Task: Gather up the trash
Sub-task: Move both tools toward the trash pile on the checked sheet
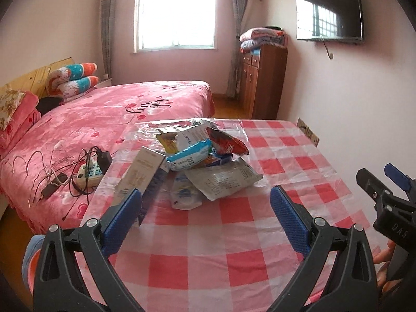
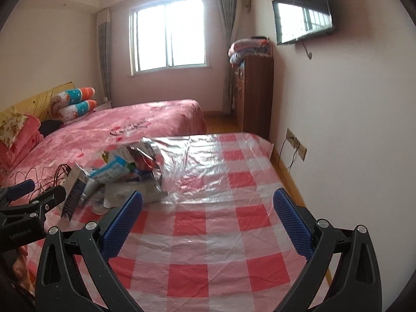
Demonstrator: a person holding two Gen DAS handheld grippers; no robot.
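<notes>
Both claws gape empty: bring your left claw [image 1: 205, 205] down on the white wrapper [image 1: 221, 179] at the pile's near edge, mid-worktop [image 1: 260, 260], right claw [image 2: 208, 208] steadying

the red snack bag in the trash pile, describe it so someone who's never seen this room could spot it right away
Start at the table with the red and white checked cloth beside the pink bed. A trash pile sits on its far half. The red snack bag lies at the pile's top right, the only red wrapper there; its neighbours are blue, white or silvery.
</notes>
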